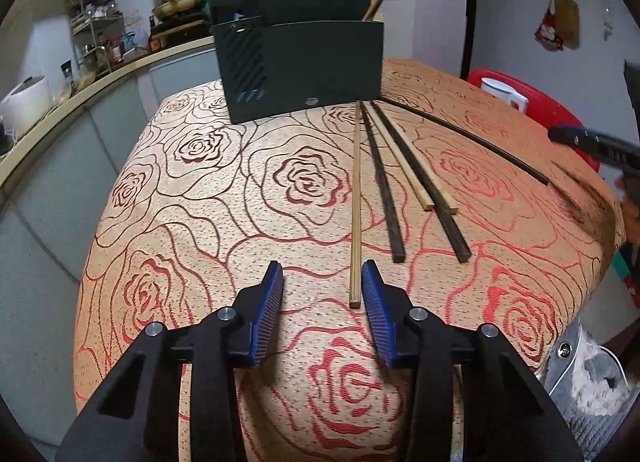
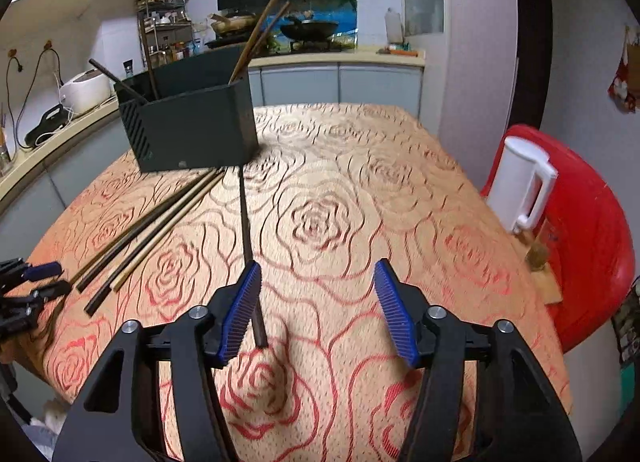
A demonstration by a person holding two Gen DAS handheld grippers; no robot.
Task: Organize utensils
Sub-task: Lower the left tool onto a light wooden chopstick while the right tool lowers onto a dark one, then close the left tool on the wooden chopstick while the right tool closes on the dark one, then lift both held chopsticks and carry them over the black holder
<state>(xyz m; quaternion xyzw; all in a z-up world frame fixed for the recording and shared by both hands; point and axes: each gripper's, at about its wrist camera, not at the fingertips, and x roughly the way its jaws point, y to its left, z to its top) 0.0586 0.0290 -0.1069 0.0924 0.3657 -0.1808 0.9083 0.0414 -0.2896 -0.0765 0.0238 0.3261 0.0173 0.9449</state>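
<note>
We're lining up pickups: left gripper [image 1: 322, 286] open astride the light chopstick [image 1: 355, 198]; right gripper [image 2: 317, 294] open, dark chopstick [image 2: 247, 230] beside one pad; next, squeeze, then carry to the holder [image 2: 192, 126]

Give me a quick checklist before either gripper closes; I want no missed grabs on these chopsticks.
1. Pale chopstick between the left gripper jaws: ok, its near end lies close to the right pad.
2. Left pads pressing on it: not ok, gaps show on both sides.
3. Black chopstick inside the right gripper jaws: ok, though it hugs the left pad.
4. Right pads pressing on it: not ok, jaws stand wide.
5. Neighbouring chopsticks outside the left jaws: ok.
6. Room in the dark holder: cannot tell.
</note>
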